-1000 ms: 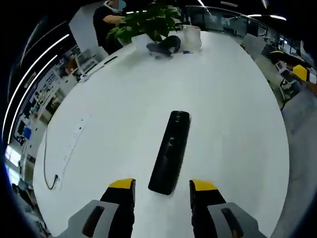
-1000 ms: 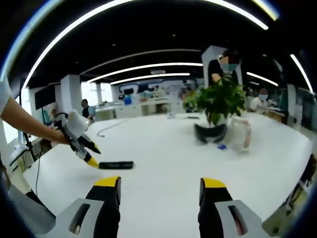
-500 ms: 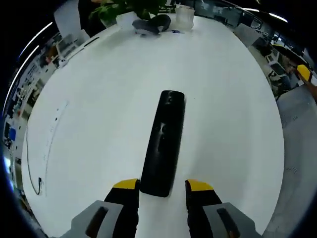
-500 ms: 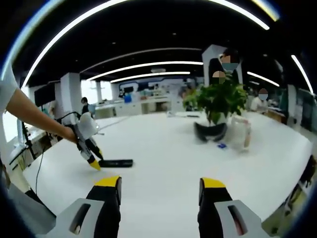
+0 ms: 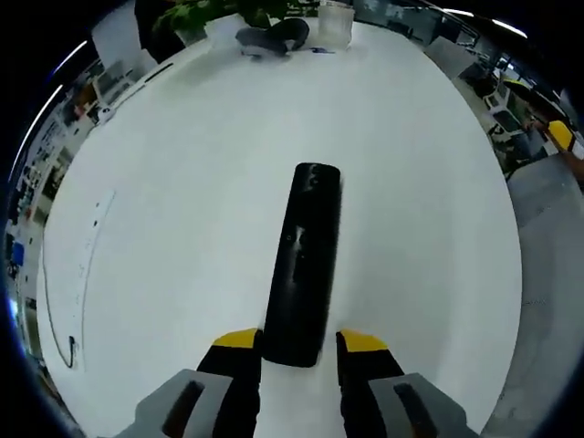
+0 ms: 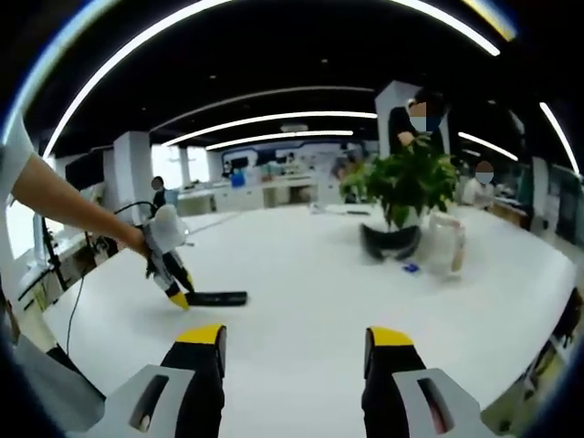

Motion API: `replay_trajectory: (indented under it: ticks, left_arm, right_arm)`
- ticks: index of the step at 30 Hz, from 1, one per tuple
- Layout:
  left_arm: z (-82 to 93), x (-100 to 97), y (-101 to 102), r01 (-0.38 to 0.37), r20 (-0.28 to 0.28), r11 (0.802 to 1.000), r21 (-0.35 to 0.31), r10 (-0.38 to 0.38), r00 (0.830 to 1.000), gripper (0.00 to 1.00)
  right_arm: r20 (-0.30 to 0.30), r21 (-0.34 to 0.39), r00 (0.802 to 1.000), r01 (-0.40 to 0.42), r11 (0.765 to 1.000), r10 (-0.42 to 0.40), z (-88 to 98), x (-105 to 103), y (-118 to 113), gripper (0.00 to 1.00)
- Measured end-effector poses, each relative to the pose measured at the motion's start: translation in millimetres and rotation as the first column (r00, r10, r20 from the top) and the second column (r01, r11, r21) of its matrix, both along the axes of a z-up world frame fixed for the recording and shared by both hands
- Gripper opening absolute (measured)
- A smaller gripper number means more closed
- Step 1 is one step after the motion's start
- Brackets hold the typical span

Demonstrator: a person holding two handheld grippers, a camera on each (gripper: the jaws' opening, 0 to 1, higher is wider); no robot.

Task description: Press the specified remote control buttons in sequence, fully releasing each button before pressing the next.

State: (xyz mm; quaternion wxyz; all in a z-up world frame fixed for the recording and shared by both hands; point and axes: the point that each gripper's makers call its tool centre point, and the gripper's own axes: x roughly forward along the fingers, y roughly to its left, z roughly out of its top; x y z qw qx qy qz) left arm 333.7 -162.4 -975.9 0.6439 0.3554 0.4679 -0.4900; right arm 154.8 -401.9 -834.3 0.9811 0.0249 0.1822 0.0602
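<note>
1. Black remote control (image 5: 306, 260) lies flat on the white table (image 5: 182, 201), long axis running away from the left gripper (image 5: 298, 340).
2. Left gripper's yellow-tipped jaws straddle the remote's near end (contact unclear, looks unclamped).
3. Right gripper (image 6: 294, 338) hovers well apart, jaws wide, empty.
4. Potted plant (image 6: 401, 187) stands at the table's far side.

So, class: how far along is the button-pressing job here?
Done: the left gripper has reached the remote, jaws open either side of its near end. In hand: steadying it, apparently. Left: the presses; the right gripper hangs open, well short of the remote.
</note>
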Motion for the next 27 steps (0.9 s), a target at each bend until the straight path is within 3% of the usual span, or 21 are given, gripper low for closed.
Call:
replay_trajectory:
  ticks: [3, 8, 16, 27]
  left_arm:
    - [-0.1, -6.0, -2.1, 0.012, 0.012, 1.000, -0.028, -0.012, 1.000, 0.23]
    - [-1.0, -4.8, -2.5, -0.015, 0.031, 0.999, -0.029, 0.016, 0.999, 0.23]
    - [-1.5, -9.0, -4.2, -0.021, 0.023, 0.999, 0.028, 0.020, 1.000, 0.22]
    - [-0.1, -29.3, -6.2, -0.017, 0.022, 0.999, 0.033, 0.016, 1.000, 0.22]
  right_arm:
    - [0.008, 0.004, 1.000, 0.000, 1.000, 0.000, 1.4, -0.3, 0.0, 0.59]
    - [0.016, 0.014, 1.000, 0.000, 1.000, 0.000, 3.5, -0.4, -0.2, 0.59]
    - [0.018, 0.018, 1.000, 0.003, 1.000, -0.003, 4.2, -1.6, -0.6, 0.58]
    - [0.013, 0.024, 1.000, -0.007, 1.000, 0.007, 3.1, -4.8, 1.0, 0.57]
